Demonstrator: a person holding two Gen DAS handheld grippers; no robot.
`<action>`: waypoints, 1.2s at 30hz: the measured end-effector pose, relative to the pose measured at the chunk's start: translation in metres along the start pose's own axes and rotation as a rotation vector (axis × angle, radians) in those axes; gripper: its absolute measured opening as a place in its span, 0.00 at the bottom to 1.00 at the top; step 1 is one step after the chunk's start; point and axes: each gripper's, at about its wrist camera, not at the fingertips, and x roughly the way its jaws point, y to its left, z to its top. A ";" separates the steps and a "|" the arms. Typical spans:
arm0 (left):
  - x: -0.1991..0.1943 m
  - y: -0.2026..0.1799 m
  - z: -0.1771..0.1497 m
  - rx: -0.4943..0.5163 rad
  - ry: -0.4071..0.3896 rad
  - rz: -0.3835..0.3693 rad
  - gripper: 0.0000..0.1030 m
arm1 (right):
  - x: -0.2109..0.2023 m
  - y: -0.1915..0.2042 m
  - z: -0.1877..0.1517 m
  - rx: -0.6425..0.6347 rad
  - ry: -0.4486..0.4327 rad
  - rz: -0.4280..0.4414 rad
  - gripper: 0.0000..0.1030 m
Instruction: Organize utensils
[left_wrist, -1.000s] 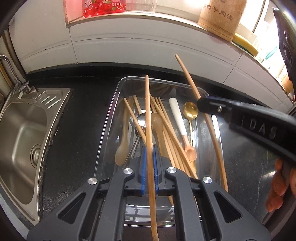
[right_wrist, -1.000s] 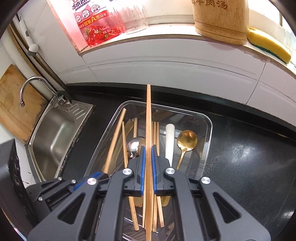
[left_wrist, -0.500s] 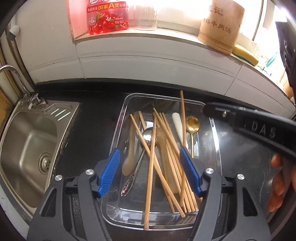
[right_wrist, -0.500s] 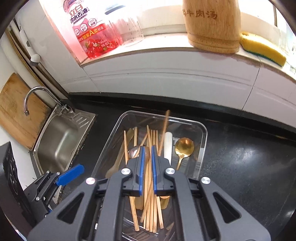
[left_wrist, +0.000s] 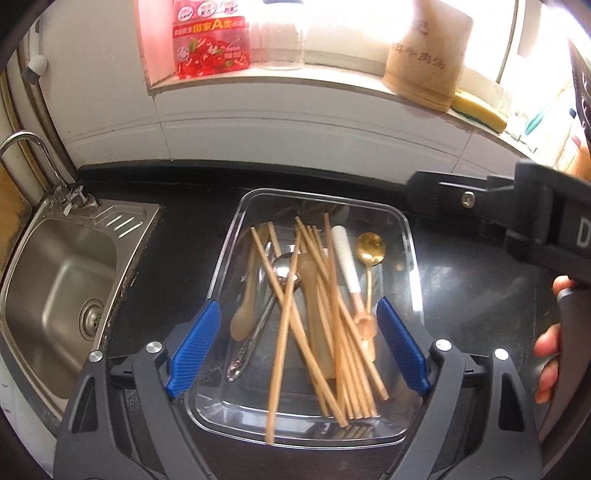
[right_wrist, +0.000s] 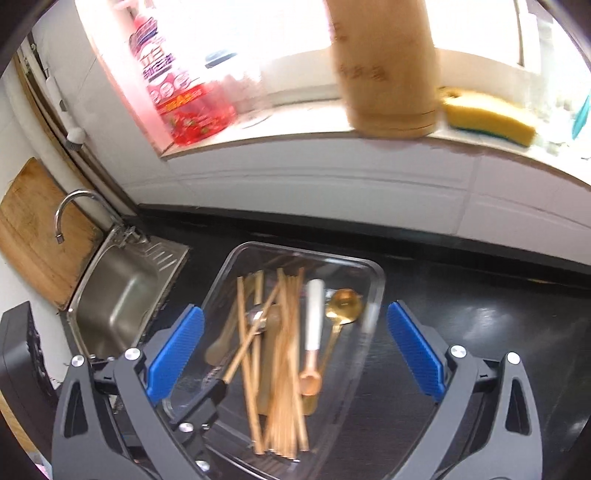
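Hovering over the clear plastic tray (left_wrist: 400, 221) on the black counter, we have just been opening both jaws: left gripper (left_wrist: 297, 347) and right gripper (right_wrist: 295, 354) gape empty, so the wooden chopsticks (left_wrist: 332, 314) lie loose inside among the spoons.

The left gripper (left_wrist: 297, 345) had just been opening; its jaws stood wide above the clear tray (left_wrist: 408, 236) of chopsticks (left_wrist: 334, 325) and spoons, gripping nothing.
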 end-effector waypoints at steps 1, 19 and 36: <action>-0.001 -0.004 0.000 0.003 -0.001 -0.001 0.83 | -0.005 -0.008 -0.001 0.001 -0.009 -0.018 0.93; -0.015 -0.178 0.002 0.138 0.011 -0.125 0.94 | -0.137 -0.191 -0.033 0.145 -0.138 -0.191 0.93; -0.044 -0.300 -0.036 0.214 -0.059 -0.063 0.94 | -0.223 -0.279 -0.121 0.116 -0.140 -0.215 0.93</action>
